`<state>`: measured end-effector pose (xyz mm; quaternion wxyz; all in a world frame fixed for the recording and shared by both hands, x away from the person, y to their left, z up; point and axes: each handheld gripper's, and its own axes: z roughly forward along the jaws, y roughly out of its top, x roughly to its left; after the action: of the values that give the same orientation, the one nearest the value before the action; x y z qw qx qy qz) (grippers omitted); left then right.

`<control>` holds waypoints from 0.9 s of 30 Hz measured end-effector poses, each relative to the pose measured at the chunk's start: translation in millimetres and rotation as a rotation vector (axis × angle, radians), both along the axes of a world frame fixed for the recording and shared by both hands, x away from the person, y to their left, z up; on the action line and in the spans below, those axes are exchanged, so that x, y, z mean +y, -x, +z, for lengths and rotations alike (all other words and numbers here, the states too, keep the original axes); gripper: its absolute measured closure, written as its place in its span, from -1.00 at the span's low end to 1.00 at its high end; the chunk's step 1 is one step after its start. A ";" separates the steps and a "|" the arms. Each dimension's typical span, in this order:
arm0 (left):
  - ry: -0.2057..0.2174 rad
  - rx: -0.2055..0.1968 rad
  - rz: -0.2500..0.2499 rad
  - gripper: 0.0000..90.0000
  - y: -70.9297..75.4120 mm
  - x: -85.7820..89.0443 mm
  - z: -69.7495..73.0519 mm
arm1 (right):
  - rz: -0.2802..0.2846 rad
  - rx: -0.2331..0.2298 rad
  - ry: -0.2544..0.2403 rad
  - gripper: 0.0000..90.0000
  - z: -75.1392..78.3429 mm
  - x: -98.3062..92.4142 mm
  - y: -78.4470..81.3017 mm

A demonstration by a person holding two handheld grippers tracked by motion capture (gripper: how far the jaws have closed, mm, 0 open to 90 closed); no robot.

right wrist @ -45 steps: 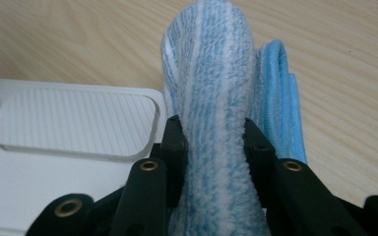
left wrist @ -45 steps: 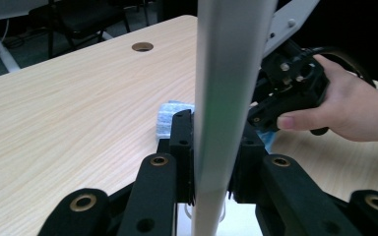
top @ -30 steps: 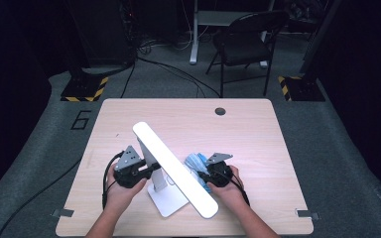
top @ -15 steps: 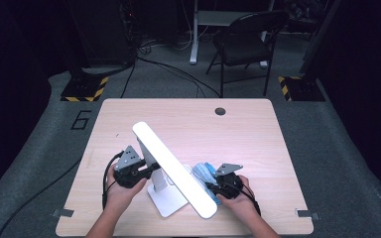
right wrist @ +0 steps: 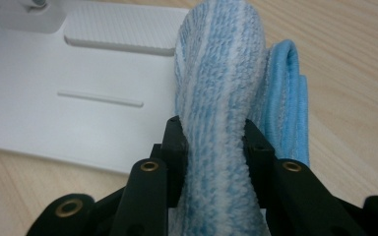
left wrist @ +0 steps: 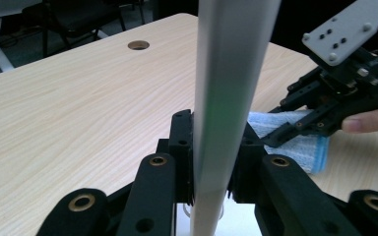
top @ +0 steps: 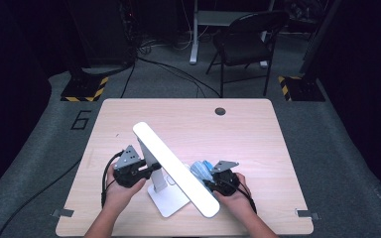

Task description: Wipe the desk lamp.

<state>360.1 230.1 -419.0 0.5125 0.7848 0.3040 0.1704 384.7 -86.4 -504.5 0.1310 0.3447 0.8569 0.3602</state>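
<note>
Lamp (top: 176,173) stem is sitting clamped in the left gripper's (left wrist: 211,147) narrowed jaws; the right gripper (right wrist: 216,137) is pinching a blue cloth (right wrist: 221,83) beside its base (right wrist: 54,93).

One camera hangs high over the person's side of the table (top: 129,114), looking forward and down, far enough back to take in the whole top, the floor and a chair (top: 243,39) beyond. The left gripper view sits low, right behind its jaws, facing across the tabletop along the white lamp post (left wrist: 221,108) toward the right gripper (left wrist: 295,130). The right gripper view is closer still, tipped down at the blue cloth (right wrist: 221,98) and the lamp base (right wrist: 54,98). All three share the lamp and the cloth.
</note>
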 end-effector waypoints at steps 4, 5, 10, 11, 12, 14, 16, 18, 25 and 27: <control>0.006 -0.001 0.005 0.69 0.1 -0.3 -0.5 | -0.011 0.005 -0.006 0.55 -0.1 5.7 -9.5; 0.009 -0.003 0.008 0.69 0.0 -0.5 -0.9 | -0.021 0.016 -0.013 0.55 0.3 8.6 -11.2; 0.008 0.003 0.000 0.69 0.2 -0.4 -0.4 | -0.028 0.007 -0.007 0.54 0.8 16.5 -21.5; 0.008 0.003 -0.001 0.69 0.2 -0.3 -0.4 | -0.022 0.004 -0.004 0.55 0.8 17.5 -24.0; 0.016 -0.003 0.005 0.69 0.1 -0.9 -1.0 | -0.034 0.010 -0.008 0.54 0.9 19.5 -25.3; 0.016 -0.002 0.003 0.69 0.1 -1.0 -1.0 | -0.030 0.010 -0.008 0.54 0.8 21.7 -29.3; 0.009 0.003 -0.003 0.69 0.2 -0.5 -0.4 | -0.035 0.016 -0.016 0.54 0.9 24.3 -32.8; 0.010 0.004 -0.003 0.69 0.1 -0.6 -0.4 | -0.052 0.006 -0.030 0.54 -0.2 27.2 -36.0; 0.016 -0.003 0.001 0.69 -0.1 -1.0 -1.1 | -0.062 0.018 -0.039 0.54 0.0 35.5 -46.1; 0.016 -0.004 0.001 0.69 -0.1 -1.1 -1.1 | -0.059 0.013 -0.034 0.54 0.1 36.2 -47.9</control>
<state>360.1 229.0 -420.1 0.5195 0.7801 0.3047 0.1695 432.5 -50.2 -504.4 0.1301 0.3744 0.8408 0.3687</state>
